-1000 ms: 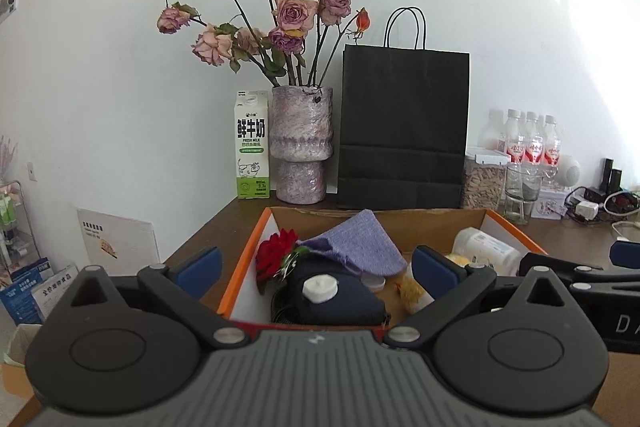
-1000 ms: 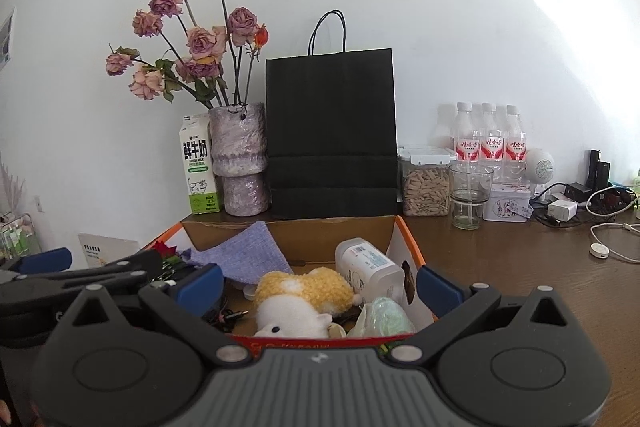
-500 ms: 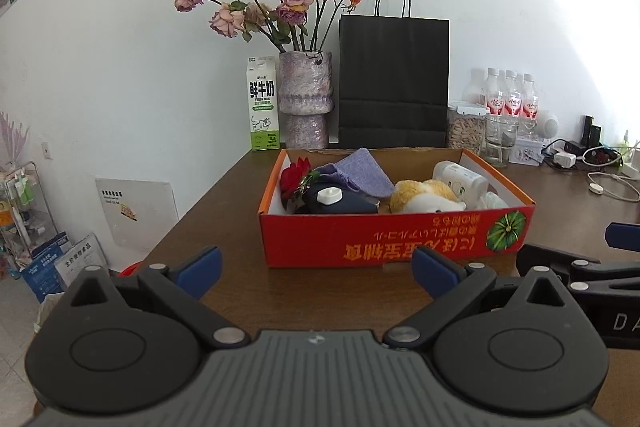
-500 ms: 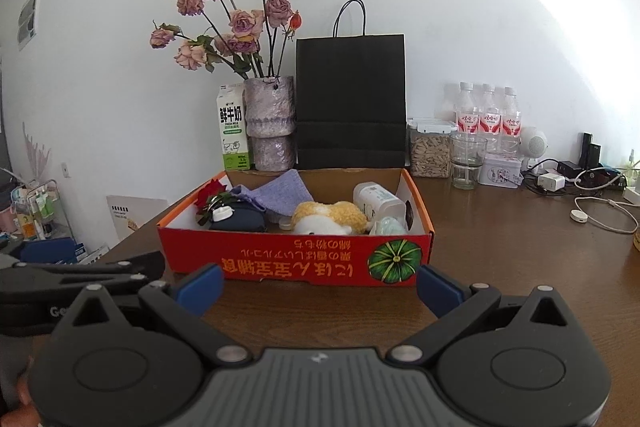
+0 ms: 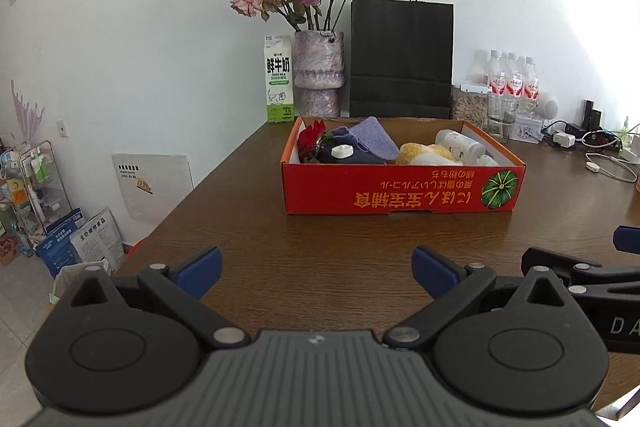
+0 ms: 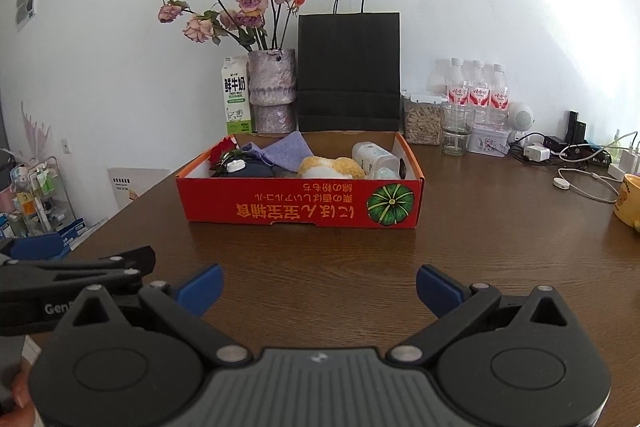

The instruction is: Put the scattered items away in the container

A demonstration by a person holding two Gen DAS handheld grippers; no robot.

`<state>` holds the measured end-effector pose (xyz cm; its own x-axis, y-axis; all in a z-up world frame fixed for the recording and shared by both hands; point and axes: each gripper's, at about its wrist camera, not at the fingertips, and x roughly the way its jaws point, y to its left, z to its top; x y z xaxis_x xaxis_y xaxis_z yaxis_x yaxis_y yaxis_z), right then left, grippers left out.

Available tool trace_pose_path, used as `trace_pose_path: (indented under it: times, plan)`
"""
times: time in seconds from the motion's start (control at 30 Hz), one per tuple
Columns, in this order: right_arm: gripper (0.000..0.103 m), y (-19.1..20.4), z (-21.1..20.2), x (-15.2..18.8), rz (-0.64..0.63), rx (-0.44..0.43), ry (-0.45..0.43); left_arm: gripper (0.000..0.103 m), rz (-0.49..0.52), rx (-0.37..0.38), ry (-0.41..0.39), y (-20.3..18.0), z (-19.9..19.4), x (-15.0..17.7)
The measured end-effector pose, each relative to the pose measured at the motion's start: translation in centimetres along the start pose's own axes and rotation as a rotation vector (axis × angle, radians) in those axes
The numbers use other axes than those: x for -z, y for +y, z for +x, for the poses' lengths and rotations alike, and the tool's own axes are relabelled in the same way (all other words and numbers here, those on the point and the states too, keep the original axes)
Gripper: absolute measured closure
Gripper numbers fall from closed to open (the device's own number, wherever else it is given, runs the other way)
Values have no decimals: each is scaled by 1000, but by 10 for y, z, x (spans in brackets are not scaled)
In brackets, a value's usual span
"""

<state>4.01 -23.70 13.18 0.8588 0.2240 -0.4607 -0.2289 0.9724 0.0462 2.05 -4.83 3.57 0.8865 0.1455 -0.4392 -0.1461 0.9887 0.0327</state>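
From the left wrist camera, the left gripper (image 5: 316, 269) hangs low over the wooden counter (image 5: 320, 243), its blue-tipped jaws spread wide and holding nothing. The red cardboard box (image 5: 400, 189) now sits well ahead of it with bare wood between; a second ago its rim filled the lower frame right at the jaws, and half a second ago it was closer. Inside lie a red rose (image 5: 311, 141), a dark pouch with a white cap (image 5: 344, 153), a purple cloth (image 5: 374, 137), a yellow-and-white plush toy (image 5: 426, 153) and a white bottle (image 5: 460, 145). Behind the box stand a milk carton (image 5: 279, 79), a vase of faded roses (image 5: 319, 71) and a black paper bag (image 5: 402, 59). The right gripper's black frame (image 5: 580, 275) juts in at the lower right.

From the right wrist camera, the right gripper (image 6: 320, 287) likewise hangs above the counter (image 6: 320, 251) with jaws wide apart and empty. The box (image 6: 300, 205) stands farther off than half a second ago, its printed front wall in full view, and the same items rest inside. A seed jar (image 6: 422, 119), a glass (image 6: 458, 131) and water bottles (image 6: 478, 87) line the wall on the right; cables and chargers (image 6: 576, 163) lie beyond. The left gripper's frame (image 6: 76, 277) shows at the left edge.
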Motion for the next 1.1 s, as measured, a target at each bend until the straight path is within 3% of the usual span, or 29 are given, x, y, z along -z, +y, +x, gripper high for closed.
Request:
trace_pose_path:
  times: [1.1]
  plan:
    - [0, -4, 9, 5, 13, -1, 35, 0, 27, -26, 25, -5, 4, 3]
